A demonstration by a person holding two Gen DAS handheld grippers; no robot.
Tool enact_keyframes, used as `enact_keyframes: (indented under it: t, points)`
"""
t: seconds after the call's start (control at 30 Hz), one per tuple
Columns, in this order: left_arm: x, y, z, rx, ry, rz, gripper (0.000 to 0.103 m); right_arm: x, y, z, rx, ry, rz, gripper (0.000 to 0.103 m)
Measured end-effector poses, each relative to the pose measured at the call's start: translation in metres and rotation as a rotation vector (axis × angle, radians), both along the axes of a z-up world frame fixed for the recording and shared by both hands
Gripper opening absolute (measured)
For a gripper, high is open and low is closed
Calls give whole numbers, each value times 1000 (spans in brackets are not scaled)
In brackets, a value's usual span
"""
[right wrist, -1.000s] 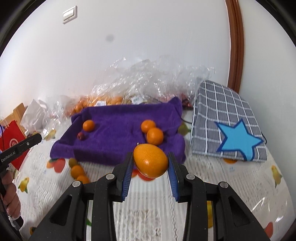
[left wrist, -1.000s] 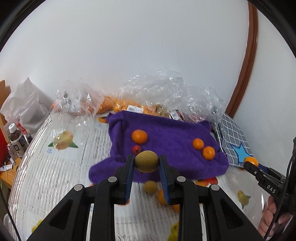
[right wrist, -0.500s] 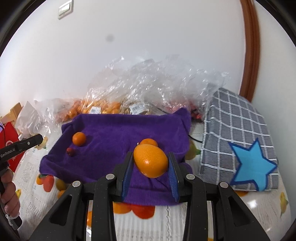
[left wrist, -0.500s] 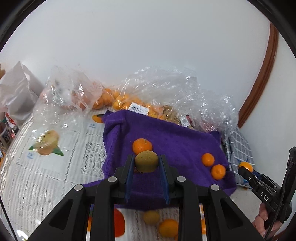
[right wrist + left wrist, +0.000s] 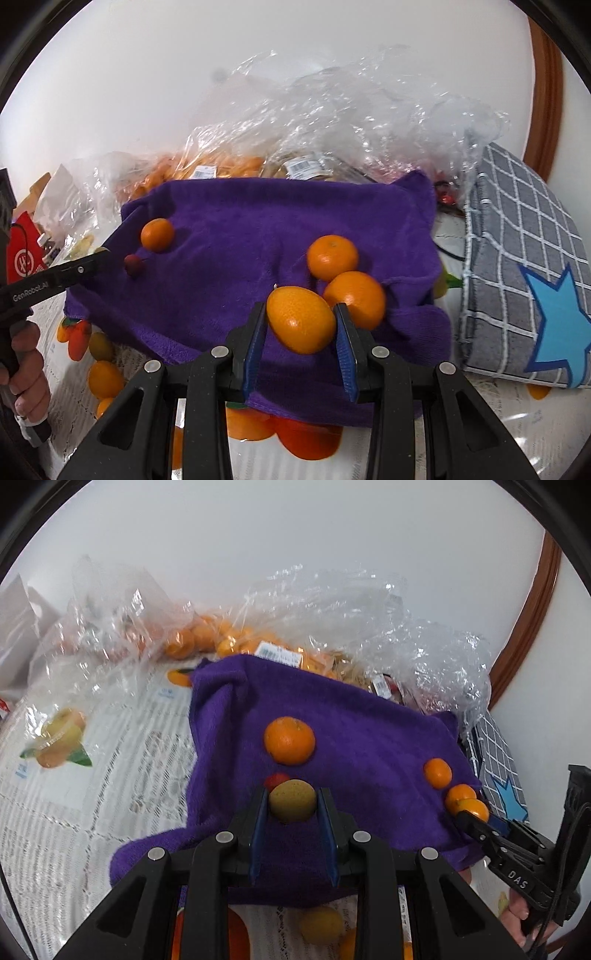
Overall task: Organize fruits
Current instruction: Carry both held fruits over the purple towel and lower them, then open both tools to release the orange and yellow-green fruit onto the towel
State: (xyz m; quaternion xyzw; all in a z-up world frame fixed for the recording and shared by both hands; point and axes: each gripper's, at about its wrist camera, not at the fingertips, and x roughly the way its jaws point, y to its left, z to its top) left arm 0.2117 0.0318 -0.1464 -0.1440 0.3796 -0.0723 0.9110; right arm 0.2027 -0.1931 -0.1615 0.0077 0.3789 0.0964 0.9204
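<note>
Both hands have come forward and down over the last moment, so the purple towel that lay ahead of the tongs a second ago now spreads right beneath them. To my eye this is the carry nearly done: each fruit is over its landing place, and what remains is lowering and letting go.

The left gripper is clenched on a small yellow-brown fruit, its blue pads pressing the fruit on either side, with hardly any more gap than the fruit fills. Just past its tips sits a small red fruit, partly hidden, and beyond that an orange on the towel.

The right gripper grips an oval orange fruit the same way, jaws parted only as wide as the fruit. Just beyond its right finger lie two oranges touching each other, so I judge that this one is meant to join them.

Nearer than the left tongs, off the towel's edge, loose fruit lies on the patterned tablecloth, not yet sorted. Clear plastic bags with more fruit sit along the wall beyond the towel.
</note>
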Motion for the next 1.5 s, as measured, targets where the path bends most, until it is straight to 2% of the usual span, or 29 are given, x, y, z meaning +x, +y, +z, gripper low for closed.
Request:
enact_keyframes:
  t: [0.17,0.47,0.57,0.9,1.13,1.27,1.4,1.5]
  points:
    - [2,3,-6,-7,36,11,25,0,3,-5,-3,-12,28,36]
    - [-1,1,-7,10,26,15,25,1,4,-7,10,-9,40,36]
    - [-1,0,-6,22,21,15,26,5,3,-13,17,32,38,36]
    - [-4,3,-5,10,10,12,25,-1,-8,-6,93,23,25,37]
    - [-12,4,-2,-5,-22,19,31,-22,-8,13,105,-49,-12,55]
    - [-19,9,1,-6,-35,50,31,-43,1,31,66,-77,-25,55]
    - [-29,15,3,-22,-51,60,31,-63,14,37,32,-45,-8,55]
    - [-44,17,6,19,-93,75,31,-74,21,30,53,-6,22,55]
